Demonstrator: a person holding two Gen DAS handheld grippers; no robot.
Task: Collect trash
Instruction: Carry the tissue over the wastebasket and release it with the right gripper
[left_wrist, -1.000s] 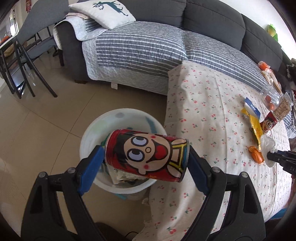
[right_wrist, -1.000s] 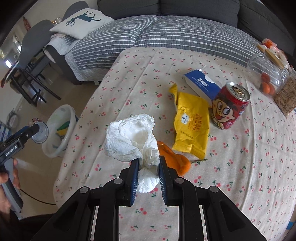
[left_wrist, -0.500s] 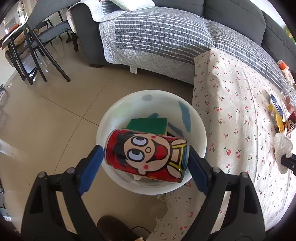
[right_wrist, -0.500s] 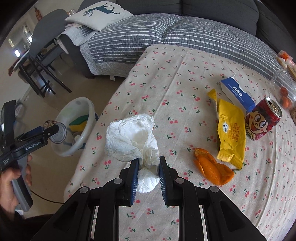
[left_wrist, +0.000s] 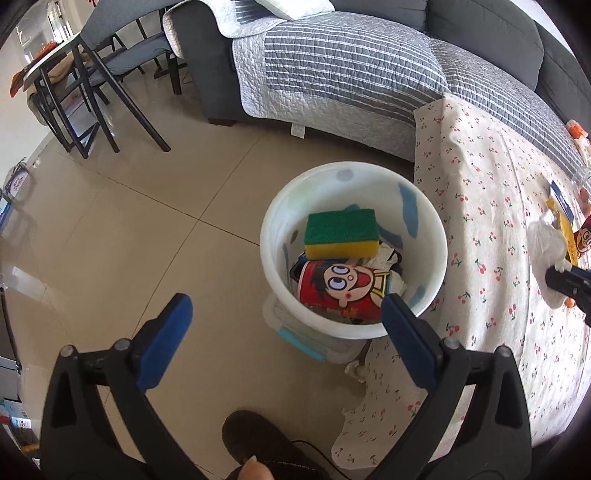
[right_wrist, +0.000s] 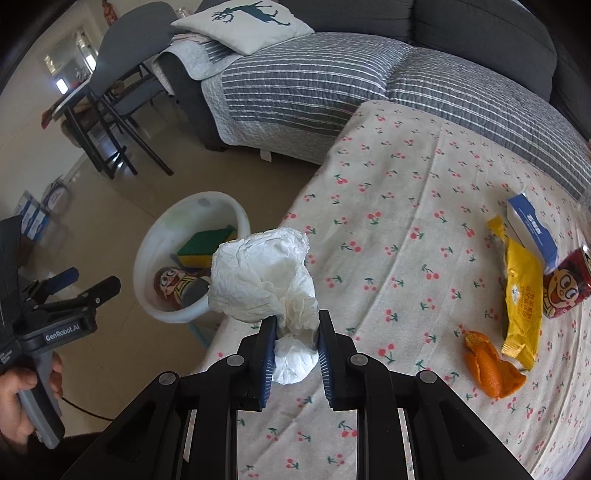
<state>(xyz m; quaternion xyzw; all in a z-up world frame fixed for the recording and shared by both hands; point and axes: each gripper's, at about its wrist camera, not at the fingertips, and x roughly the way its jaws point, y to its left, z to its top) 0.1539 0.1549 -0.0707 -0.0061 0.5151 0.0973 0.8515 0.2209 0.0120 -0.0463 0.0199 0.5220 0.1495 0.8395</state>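
My left gripper hangs above the white bin on the floor, its jaws opening with nothing between them. The red cartoon can lies on its side inside the bin, beside a green-and-yellow sponge. Over the table's left edge, my right gripper is shut on a crumpled white tissue. The bin sits below and to its left. A yellow wrapper, an orange peel and a second red can lie on the cherry-print tablecloth.
A blue-and-white box lies behind the yellow wrapper. A grey sofa with a striped quilt stands behind the table and bin. Black chairs stand at the far left on the tiled floor. A dark shoe is below the left gripper.
The left gripper opened and the red can dropped into the bin. The right gripper carried the tissue leftward, to the table's edge by the bin.
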